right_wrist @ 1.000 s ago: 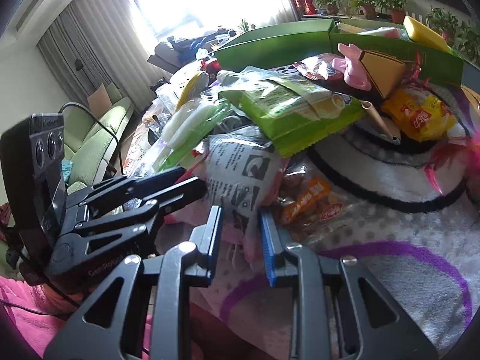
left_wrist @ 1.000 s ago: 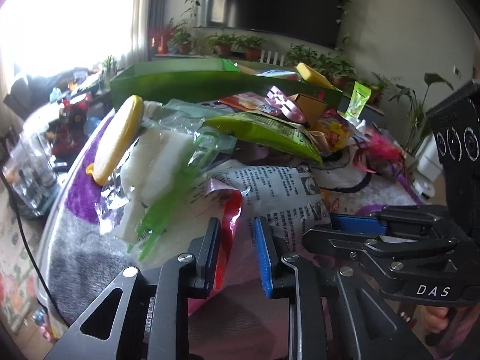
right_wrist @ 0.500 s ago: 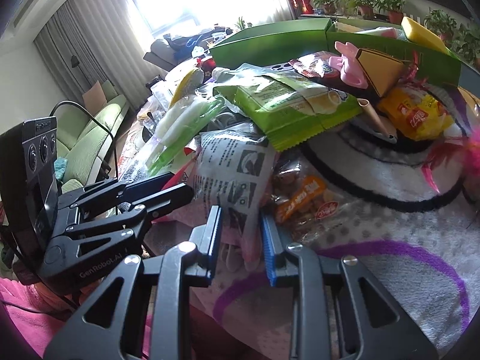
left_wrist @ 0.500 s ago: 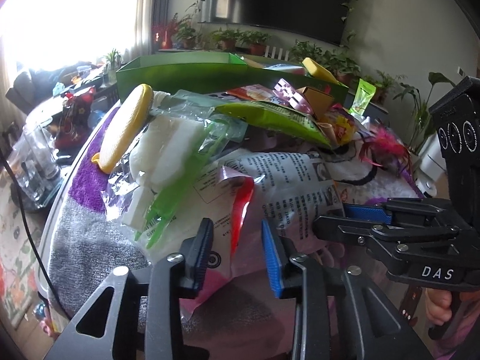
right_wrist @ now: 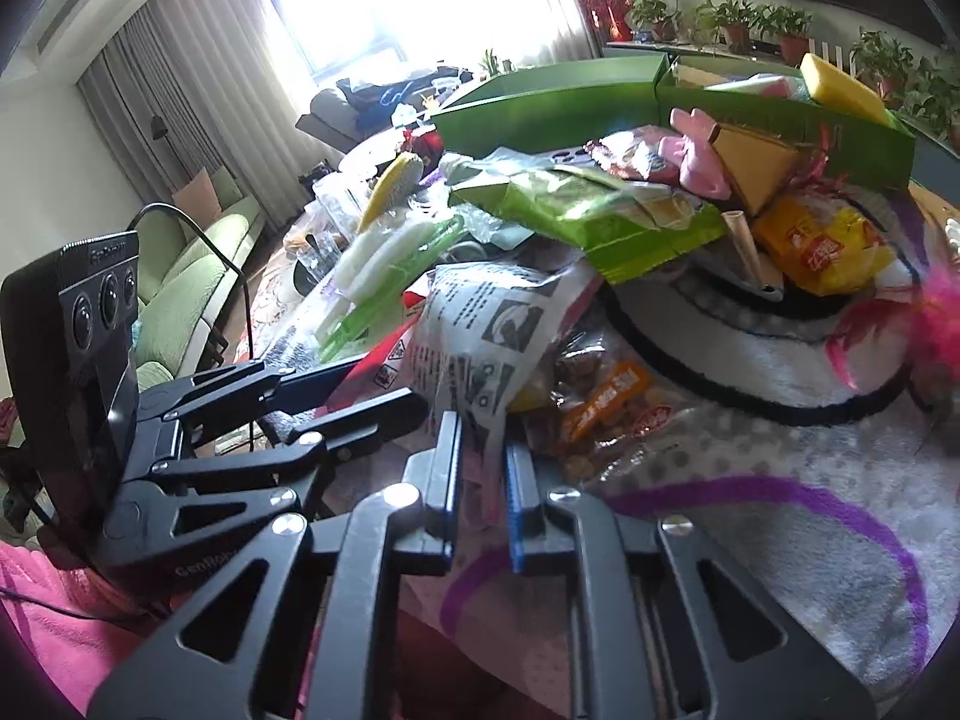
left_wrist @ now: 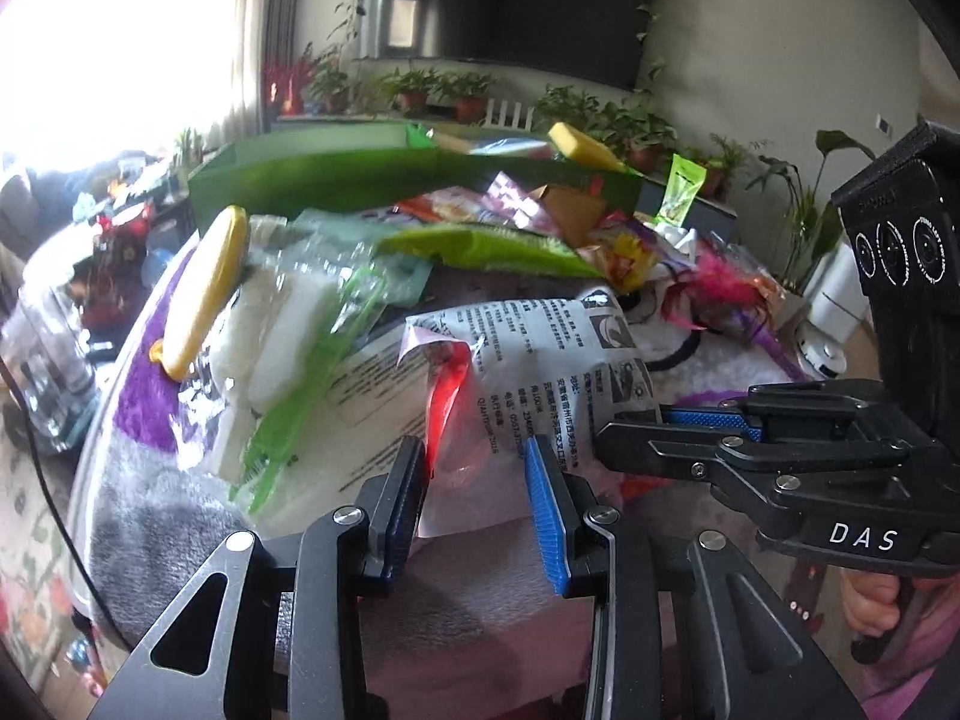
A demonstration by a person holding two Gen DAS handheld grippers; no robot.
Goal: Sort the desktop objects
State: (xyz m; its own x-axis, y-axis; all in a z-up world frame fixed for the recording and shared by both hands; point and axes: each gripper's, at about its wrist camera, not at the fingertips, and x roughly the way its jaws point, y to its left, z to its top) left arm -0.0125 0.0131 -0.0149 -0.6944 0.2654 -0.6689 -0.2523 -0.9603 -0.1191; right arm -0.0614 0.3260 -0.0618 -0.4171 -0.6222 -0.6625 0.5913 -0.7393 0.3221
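Both grippers meet at the near table edge [right_wrist: 780, 600]. The right gripper [right_wrist: 483, 480], jaws just closing, pinches the printed white packet [right_wrist: 480, 330]. The left gripper [left_wrist: 477, 486] stands slightly parted around its clear corner. Beyond, a green snack bag [right_wrist: 600, 210] and a green box [right_wrist: 540, 108] crowd the far side; bare cloth lies right.

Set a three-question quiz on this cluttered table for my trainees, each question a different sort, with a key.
1. True or false: the right gripper is empty.
2. The box at the back is: A red, B green, C blue.
3. Which pack touches the printed bag's right side, seen from the right wrist?
Key: 1. False: its jaws have just closed on the printed bag. 2. B. 3. The clear snack pack with orange labels.
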